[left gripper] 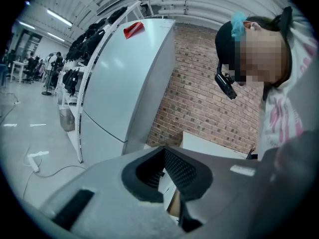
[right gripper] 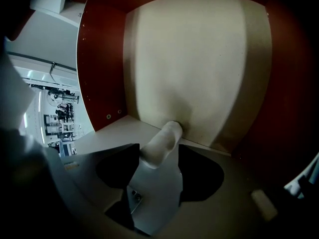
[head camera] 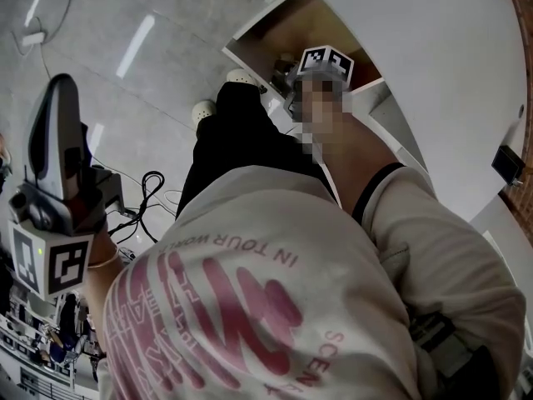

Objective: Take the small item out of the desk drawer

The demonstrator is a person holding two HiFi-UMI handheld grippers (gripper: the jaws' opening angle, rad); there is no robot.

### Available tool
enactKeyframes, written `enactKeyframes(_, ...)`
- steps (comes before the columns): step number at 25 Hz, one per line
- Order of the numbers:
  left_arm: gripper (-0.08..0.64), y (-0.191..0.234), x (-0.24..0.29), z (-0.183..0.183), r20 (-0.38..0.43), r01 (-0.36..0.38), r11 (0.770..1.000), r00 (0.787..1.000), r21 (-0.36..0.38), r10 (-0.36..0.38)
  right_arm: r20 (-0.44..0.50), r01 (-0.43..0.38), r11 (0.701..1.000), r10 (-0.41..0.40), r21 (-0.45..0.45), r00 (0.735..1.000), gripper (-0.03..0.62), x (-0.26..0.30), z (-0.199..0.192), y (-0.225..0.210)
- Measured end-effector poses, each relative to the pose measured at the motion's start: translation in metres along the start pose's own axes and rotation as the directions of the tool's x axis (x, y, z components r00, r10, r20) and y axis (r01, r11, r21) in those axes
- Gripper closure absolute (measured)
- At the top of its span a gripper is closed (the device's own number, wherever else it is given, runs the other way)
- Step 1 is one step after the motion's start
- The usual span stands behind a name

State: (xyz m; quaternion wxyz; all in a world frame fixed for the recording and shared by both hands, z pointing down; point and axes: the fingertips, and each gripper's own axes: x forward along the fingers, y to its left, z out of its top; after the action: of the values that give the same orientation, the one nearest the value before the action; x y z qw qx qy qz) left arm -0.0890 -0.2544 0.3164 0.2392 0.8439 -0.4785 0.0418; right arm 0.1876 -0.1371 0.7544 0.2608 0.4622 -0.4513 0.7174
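The desk drawer (head camera: 265, 25) stands open under the white desk top (head camera: 433, 65). My right gripper (head camera: 323, 73) reaches down into it, its marker cube on top. In the right gripper view a small white cylinder (right gripper: 168, 132) lies on the drawer's pale bottom (right gripper: 199, 59), against the near edge. It sits between the fingertips of my right gripper (right gripper: 159, 149), which is open, and the pads do not press on it. My left gripper (head camera: 60, 90) is held up at the far left, away from the desk. Its tips (left gripper: 164, 151) meet and hold nothing.
Brown drawer walls (right gripper: 102, 59) close in around the right gripper. Black cables (head camera: 150, 192) lie on the grey floor beside the person's white shoes (head camera: 204, 111). A tall white cabinet (left gripper: 124, 83) and a brick wall (left gripper: 199, 98) stand beyond the left gripper.
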Motion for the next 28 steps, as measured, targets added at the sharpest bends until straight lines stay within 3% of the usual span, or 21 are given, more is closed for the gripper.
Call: enactKeyframes(28, 0.558, 0.013, -0.010, -0.014, -0.008, -0.084, 0.996, 0.996, -0.039, 0.084, -0.085, -0.089, 0.995, 0.093, 0.052, 0.992, 0.327, 0.021, 0.002, 0.017)
